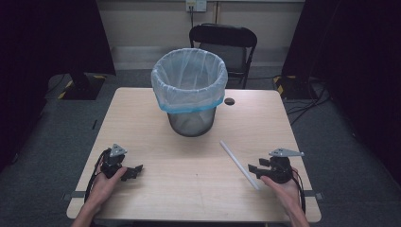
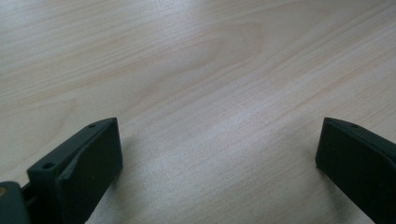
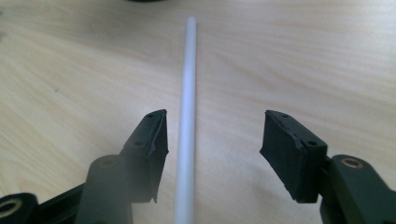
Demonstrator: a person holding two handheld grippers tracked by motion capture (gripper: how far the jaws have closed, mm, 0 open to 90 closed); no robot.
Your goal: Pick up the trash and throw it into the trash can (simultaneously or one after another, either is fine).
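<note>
A long white tube (image 1: 239, 163) lies flat on the wooden table (image 1: 189, 156), slanting from the middle toward the front right. My right gripper (image 1: 255, 169) sits low at the tube's near end. In the right gripper view the tube (image 3: 186, 121) runs between the two black jaws, close to the left one, and neither pad presses on it. That right gripper (image 3: 212, 135) stands open. My left gripper (image 1: 137, 170) rests near the table's front left, a hand around it. Its jaws are wide apart over bare wood, so the left gripper (image 2: 217, 149) is open and empty.
A mesh waste bin (image 1: 190, 92) lined with a white bag stands at the back middle of the table. A round cable hole (image 1: 229, 101) sits to its right. Behind the table is a black folding chair (image 1: 224, 45). Grey floor surrounds the table.
</note>
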